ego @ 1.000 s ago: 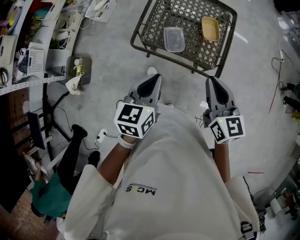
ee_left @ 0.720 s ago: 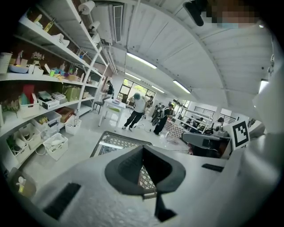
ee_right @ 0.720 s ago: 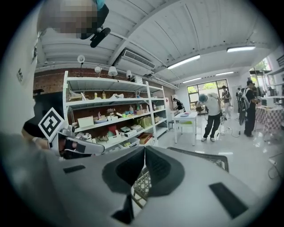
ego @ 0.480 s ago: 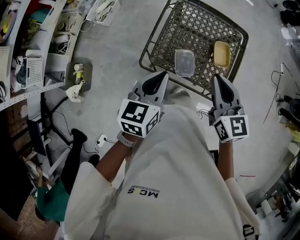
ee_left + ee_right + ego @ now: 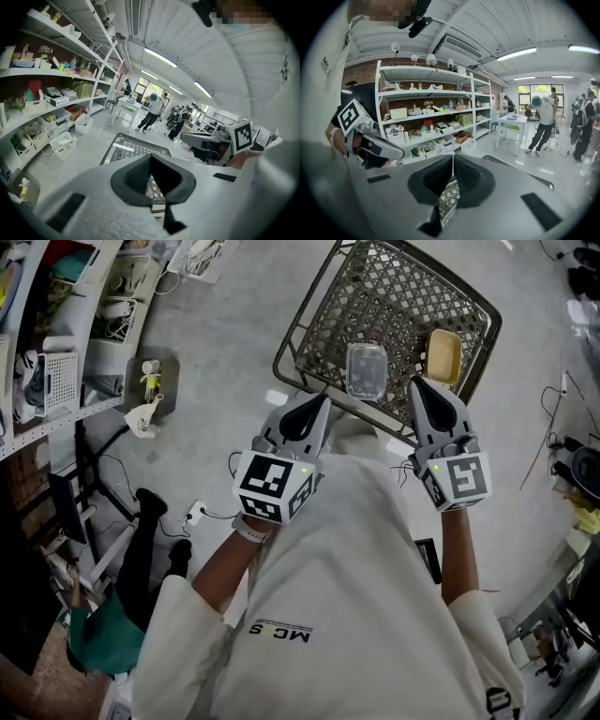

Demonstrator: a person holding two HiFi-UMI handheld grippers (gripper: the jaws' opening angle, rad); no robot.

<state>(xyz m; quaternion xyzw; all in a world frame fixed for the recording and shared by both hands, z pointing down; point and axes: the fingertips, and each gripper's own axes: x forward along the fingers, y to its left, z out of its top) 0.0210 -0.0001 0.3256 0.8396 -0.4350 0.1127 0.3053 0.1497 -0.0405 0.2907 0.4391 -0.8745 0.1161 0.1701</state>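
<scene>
A dark wire-mesh basket point(image 5: 319, 296) stands on the grey floor just ahead of me. Inside it lie a clear lidded container point(image 5: 366, 371) and a yellow container point(image 5: 443, 354). My left gripper point(image 5: 317, 401) is shut and empty, its tip just short of the basket's near rim. My right gripper point(image 5: 419, 382) is also shut and empty, its tip over that rim next to the yellow container. In the left gripper view the shut jaws point(image 5: 151, 157) point at the basket point(image 5: 133, 145), with the right gripper point(image 5: 211, 143) alongside. The right gripper view point(image 5: 453, 157) shows mesh point(image 5: 449, 199) through its jaw notch.
White shelving point(image 5: 56, 343) full of boxes and bins runs along the left. A small tray with a yellow item point(image 5: 150, 381), cables and a black stand point(image 5: 141, 521) lie on the floor at left. Several people stand far off by a white table point(image 5: 124, 107).
Both grippers and the basket have come closer together: the basket's near rim, a gap away a second ago, now sits at the gripper tips. Both stay shut.
</scene>
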